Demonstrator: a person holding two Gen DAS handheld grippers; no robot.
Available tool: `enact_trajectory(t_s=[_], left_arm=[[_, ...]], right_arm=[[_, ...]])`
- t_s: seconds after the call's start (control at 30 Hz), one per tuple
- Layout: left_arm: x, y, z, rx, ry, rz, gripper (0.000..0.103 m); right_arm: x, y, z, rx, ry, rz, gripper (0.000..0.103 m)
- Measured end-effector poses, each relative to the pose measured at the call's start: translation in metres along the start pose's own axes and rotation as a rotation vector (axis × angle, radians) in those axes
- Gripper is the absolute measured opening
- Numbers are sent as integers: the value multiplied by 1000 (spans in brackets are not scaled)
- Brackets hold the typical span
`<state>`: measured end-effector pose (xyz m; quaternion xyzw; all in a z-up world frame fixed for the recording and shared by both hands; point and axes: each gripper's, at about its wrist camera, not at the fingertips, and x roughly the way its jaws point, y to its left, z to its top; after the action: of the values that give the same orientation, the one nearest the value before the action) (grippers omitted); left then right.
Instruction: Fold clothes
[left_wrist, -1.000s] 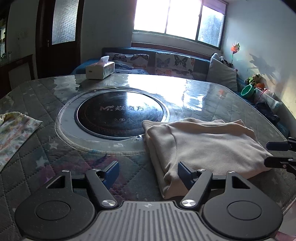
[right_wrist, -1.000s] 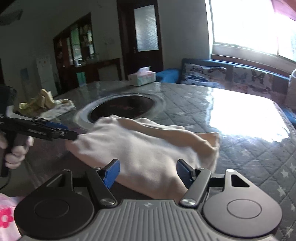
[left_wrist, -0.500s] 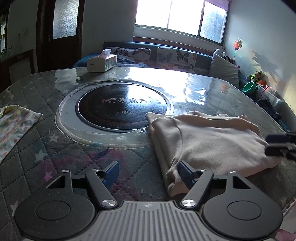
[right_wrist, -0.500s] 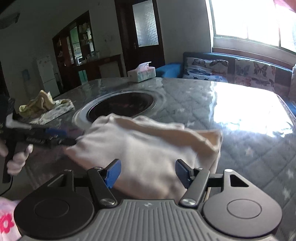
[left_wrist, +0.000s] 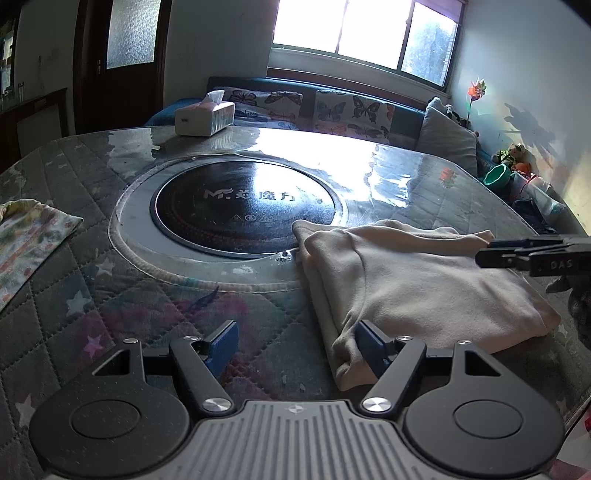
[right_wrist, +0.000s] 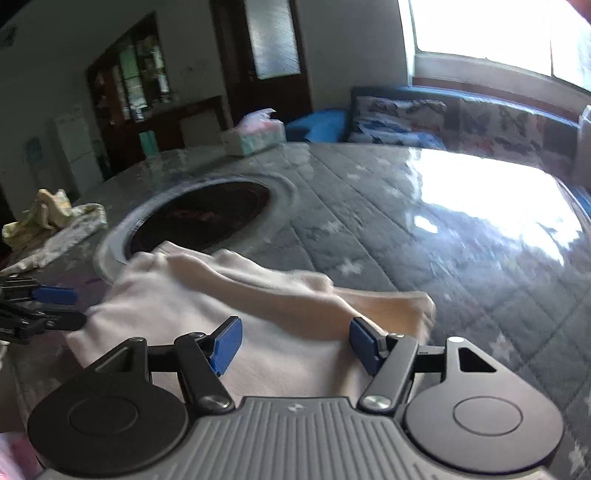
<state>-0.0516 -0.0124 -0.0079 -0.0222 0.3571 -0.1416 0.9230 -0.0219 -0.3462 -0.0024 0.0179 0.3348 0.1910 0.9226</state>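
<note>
The soft, limp cream garment lies folded near the surface's near edge, best taken by its doubled corner, both grippers, left and right, spread empty.

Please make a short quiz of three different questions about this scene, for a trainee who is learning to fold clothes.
1. True or false: the left tool is shut on the cream garment.
2. What lies beyond the round cooktop? A) tissue box B) kettle C) shoe
3. Fill in: the floral cloth lies at the table's ___ edge in the left wrist view.

Key: 1 false; 2 A; 3 left.
</note>
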Motion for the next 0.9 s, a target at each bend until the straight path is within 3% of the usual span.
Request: enact_trajectory(t_s=[0.43,0.5,0.7,0.9], left_arm=[[-1,-2,3,10,-2,-23,74],[-1,-2,4,13,-4,-27,74],[-2,-5,6,27,-12,-42,75],[-7,-16,9,61,-50,-64,85]], right_arm=[[21,4,9,21,31,46,64],[16,6,8,24,15,49,73],[4,10,6,36,-22,16,80],[-7,13,3,49,-60,-17,93]])
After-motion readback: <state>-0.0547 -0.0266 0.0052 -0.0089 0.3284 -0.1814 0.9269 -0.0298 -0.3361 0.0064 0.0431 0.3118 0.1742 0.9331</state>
